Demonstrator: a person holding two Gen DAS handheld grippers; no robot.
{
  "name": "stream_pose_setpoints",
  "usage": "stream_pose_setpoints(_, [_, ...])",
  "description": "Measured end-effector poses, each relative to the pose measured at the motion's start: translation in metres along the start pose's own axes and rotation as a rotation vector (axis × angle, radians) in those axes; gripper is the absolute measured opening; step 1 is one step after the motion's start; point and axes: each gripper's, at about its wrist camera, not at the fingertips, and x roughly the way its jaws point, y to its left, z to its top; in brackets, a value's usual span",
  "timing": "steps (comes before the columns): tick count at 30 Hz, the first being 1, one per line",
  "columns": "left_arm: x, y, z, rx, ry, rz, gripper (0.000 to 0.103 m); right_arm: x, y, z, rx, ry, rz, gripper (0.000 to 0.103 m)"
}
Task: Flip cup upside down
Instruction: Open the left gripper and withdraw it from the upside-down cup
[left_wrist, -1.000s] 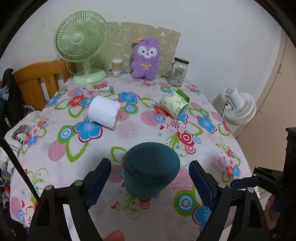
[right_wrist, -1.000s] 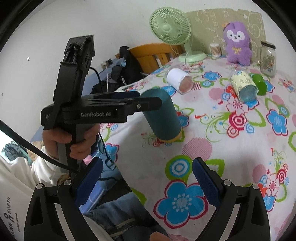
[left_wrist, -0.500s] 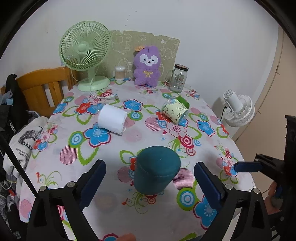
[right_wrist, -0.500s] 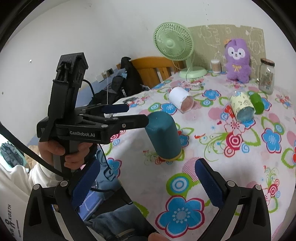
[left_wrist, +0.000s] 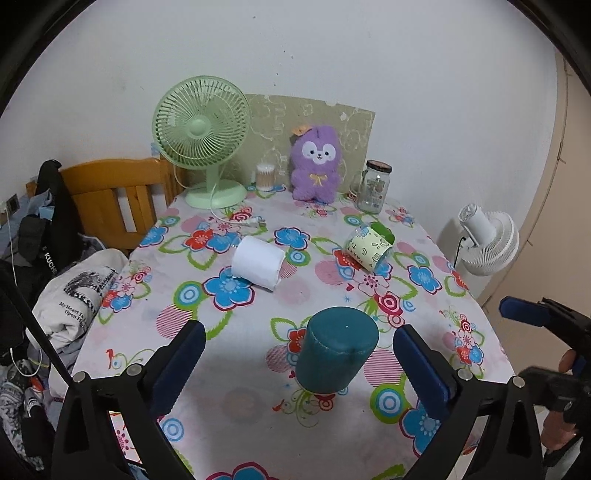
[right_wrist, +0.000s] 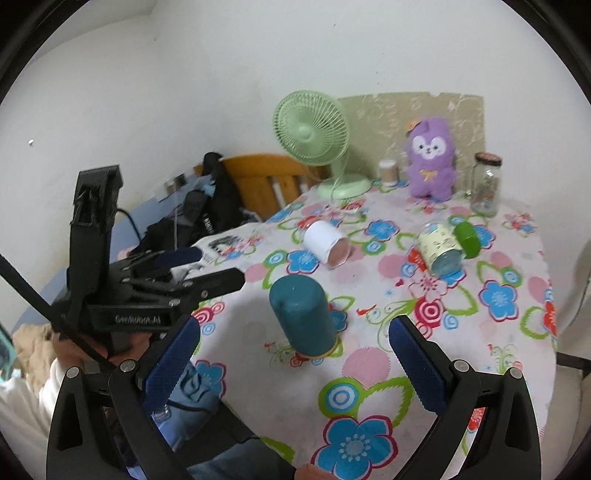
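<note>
Teal cup (left_wrist: 337, 352) stands inverted, near desk (left_wrist: 258, 413) edge, touching neither tongs. Left tongs (left_wrist: 293, 363) and right tongs (right_wrist: 293, 354) both released, empty. Your risk: stray pad clips cup, topples it.

The left gripper (left_wrist: 295, 365) now sits farther back from the teal cup (left_wrist: 337, 355), which looks smaller between its wide-spread fingers (left_wrist: 176, 365). The right gripper (right_wrist: 293, 363) has also drawn back, so more of the bench (right_wrist: 369, 373) shows.
</note>
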Motion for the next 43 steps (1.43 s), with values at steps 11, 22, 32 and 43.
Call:
stream_pose_setpoints(11, [-0.028, 0.0, -0.011, -0.01, -0.078, 0.041, 0.103, -0.023, 0.03, -0.008, -0.022, -0.099, -0.178, 0.103])
stream_pose_setpoints(22, [-0.062, -0.003, -0.021, -0.012, -0.156, 0.062, 0.103, -0.039, 0.055, -0.013, -0.047, -0.167, -0.226, 0.103])
stream_pose_setpoints(32, [-0.078, -0.003, -0.023, -0.012, -0.189, 0.065, 0.103, -0.046, 0.067, -0.017, -0.064, -0.188, -0.225, 0.103])
stream_pose_setpoints(43, [-0.075, -0.004, -0.027, -0.005, -0.18, 0.066, 0.103, -0.04, 0.066, -0.019, -0.056, -0.176, -0.227, 0.103])
